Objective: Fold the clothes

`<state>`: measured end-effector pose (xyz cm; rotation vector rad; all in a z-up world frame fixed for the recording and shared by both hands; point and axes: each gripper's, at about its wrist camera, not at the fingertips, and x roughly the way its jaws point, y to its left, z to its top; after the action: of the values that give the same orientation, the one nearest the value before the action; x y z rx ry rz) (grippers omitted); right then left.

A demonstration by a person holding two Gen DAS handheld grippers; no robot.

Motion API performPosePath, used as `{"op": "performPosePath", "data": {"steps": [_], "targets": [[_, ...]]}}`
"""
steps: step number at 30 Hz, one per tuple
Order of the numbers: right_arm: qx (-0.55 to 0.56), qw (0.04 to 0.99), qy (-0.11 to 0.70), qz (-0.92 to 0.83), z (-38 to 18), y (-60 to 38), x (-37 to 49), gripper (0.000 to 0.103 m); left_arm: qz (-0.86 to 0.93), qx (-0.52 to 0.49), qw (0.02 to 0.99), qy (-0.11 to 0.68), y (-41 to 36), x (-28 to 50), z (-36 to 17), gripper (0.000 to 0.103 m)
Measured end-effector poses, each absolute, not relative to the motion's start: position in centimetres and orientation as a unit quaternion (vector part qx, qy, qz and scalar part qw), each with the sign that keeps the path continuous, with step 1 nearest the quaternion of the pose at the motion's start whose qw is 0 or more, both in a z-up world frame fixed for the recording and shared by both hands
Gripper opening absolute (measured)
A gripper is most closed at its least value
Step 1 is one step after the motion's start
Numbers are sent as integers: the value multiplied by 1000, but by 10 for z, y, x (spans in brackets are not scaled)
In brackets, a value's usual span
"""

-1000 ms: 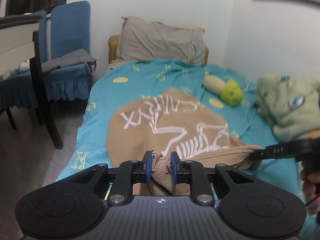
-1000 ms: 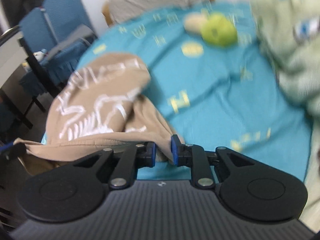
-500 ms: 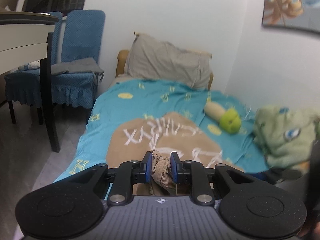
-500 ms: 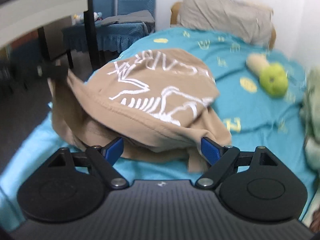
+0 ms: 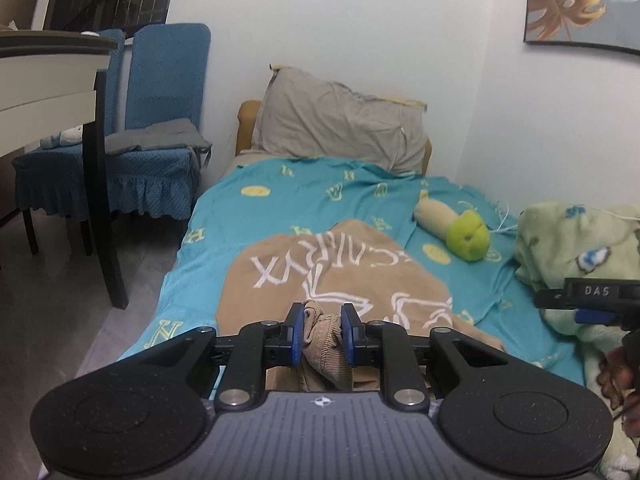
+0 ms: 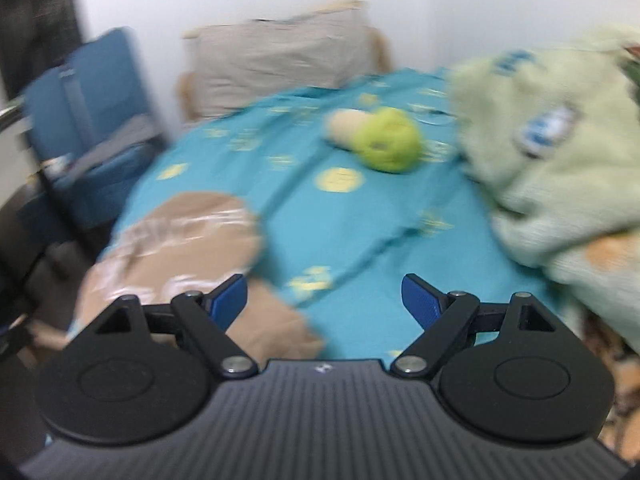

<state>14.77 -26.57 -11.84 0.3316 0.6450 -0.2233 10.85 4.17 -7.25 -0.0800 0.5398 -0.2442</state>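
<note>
A tan sweatshirt with white print lies spread on the teal bedsheet, print side up. My left gripper is shut on a bunched ribbed edge of it at the bed's near end. In the blurred right wrist view the sweatshirt sits at lower left. My right gripper is open above the sheet with nothing between its blue-padded fingers, off the garment's right edge. From the left wrist view the right gripper shows at the right edge.
A grey pillow leans at the head of the bed. A green and beige plush toy and a pale green blanket lie on the right side. Blue chairs and a table stand to the left.
My right gripper let go of the sweatshirt, opened, and swung right over the bare sheet. The left gripper rose a little, still holding the ribbed edge.
</note>
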Motion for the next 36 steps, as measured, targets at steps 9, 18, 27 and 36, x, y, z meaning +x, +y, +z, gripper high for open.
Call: {"op": "performPosePath", "data": {"steps": [9,18,27,36], "targets": [[149,915,373,35,-138,-233,156,86,-112,-42,957,265,48,109,-71,21],[12,918,397,-2,-163,-199,172,85,-103,-46,956,272,53,109,-80,21],[75,911,405,-27,-181,-221,173,81,-97,-36,957,270,60,109,-87,21],[34,892,450,20,-171,-226,194,81,-84,-15,953,291,59,109,-96,23]]}}
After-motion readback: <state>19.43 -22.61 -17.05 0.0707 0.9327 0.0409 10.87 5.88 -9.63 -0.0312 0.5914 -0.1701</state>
